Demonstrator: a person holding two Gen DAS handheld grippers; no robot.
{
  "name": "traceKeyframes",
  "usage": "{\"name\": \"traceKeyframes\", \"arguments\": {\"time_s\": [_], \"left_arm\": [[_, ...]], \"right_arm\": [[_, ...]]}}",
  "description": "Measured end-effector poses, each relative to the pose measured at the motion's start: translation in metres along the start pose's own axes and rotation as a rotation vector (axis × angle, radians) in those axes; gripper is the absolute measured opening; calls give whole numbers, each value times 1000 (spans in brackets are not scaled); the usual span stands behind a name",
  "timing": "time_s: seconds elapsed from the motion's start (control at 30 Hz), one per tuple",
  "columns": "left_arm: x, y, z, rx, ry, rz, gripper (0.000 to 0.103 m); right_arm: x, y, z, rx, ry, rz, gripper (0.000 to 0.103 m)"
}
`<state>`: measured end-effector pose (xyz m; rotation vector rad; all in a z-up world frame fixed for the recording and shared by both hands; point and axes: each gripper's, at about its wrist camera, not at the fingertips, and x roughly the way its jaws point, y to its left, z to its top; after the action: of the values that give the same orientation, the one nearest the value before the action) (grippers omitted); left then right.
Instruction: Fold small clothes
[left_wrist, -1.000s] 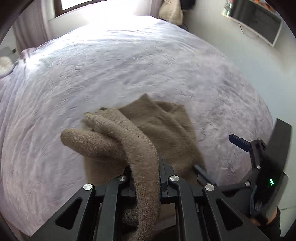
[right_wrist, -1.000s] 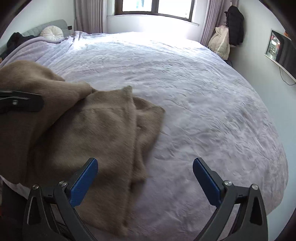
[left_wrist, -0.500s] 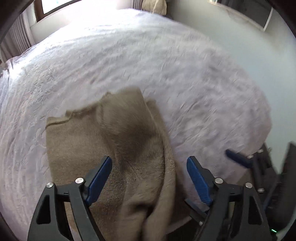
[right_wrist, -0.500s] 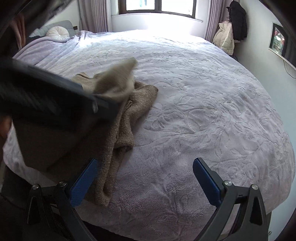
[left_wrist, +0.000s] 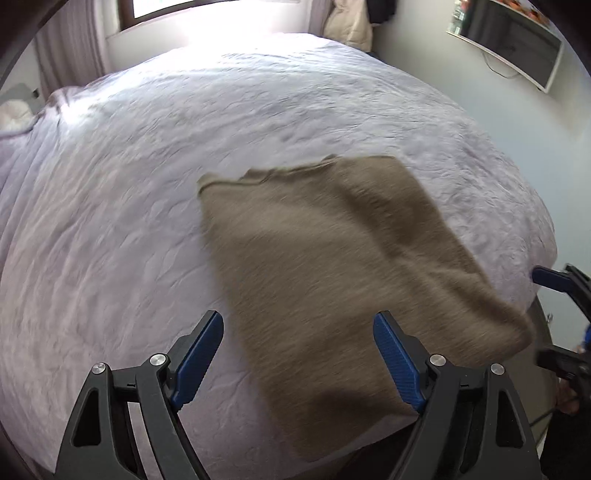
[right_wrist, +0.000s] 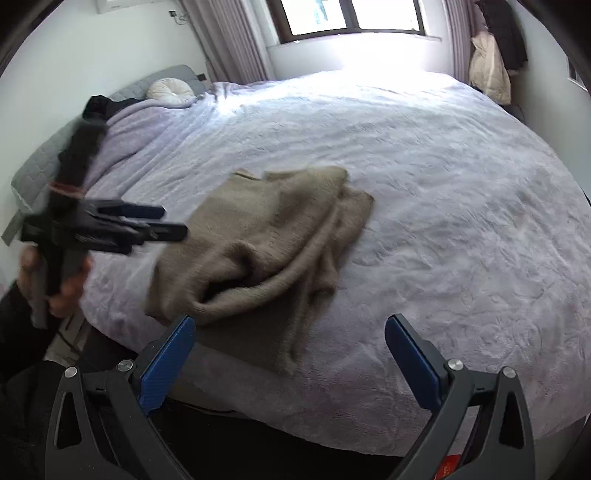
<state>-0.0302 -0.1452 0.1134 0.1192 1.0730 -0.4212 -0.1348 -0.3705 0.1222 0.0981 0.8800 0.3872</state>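
A tan knit garment (left_wrist: 332, 266) lies in a loose folded heap on the lilac bedspread (left_wrist: 129, 177) near the bed's front edge; it also shows in the right wrist view (right_wrist: 273, 236). My left gripper (left_wrist: 299, 358) is open and empty, held above the garment's near end; it also shows from the side in the right wrist view (right_wrist: 155, 225). My right gripper (right_wrist: 291, 358) is open and empty, back from the garment's near edge, above the bed's front edge.
The bedspread (right_wrist: 443, 184) covers a large bed. A round cushion (right_wrist: 170, 88) and dark clothing (right_wrist: 99, 105) lie at the headboard. Coats (right_wrist: 491, 66) hang by the window. A wall screen (left_wrist: 517, 40) is at the right.
My left gripper opened and let go of the garment, which dropped onto the bed. Both grippers have drawn back from it.
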Motion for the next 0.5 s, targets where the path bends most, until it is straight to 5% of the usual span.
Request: {"name": "traceKeyframes", "arguments": {"time_s": [0.2, 0.4, 0.5], "left_arm": [[8, 36, -22, -127, 25, -86, 84], [-17, 30, -74, 154, 21, -112, 84], [-16, 14, -95, 247, 42, -122, 84]], "right_arm": [[16, 58, 15, -162, -8, -16, 98], [58, 65, 17, -152, 158, 15, 65], [72, 53, 19, -94, 196, 52, 21]]}}
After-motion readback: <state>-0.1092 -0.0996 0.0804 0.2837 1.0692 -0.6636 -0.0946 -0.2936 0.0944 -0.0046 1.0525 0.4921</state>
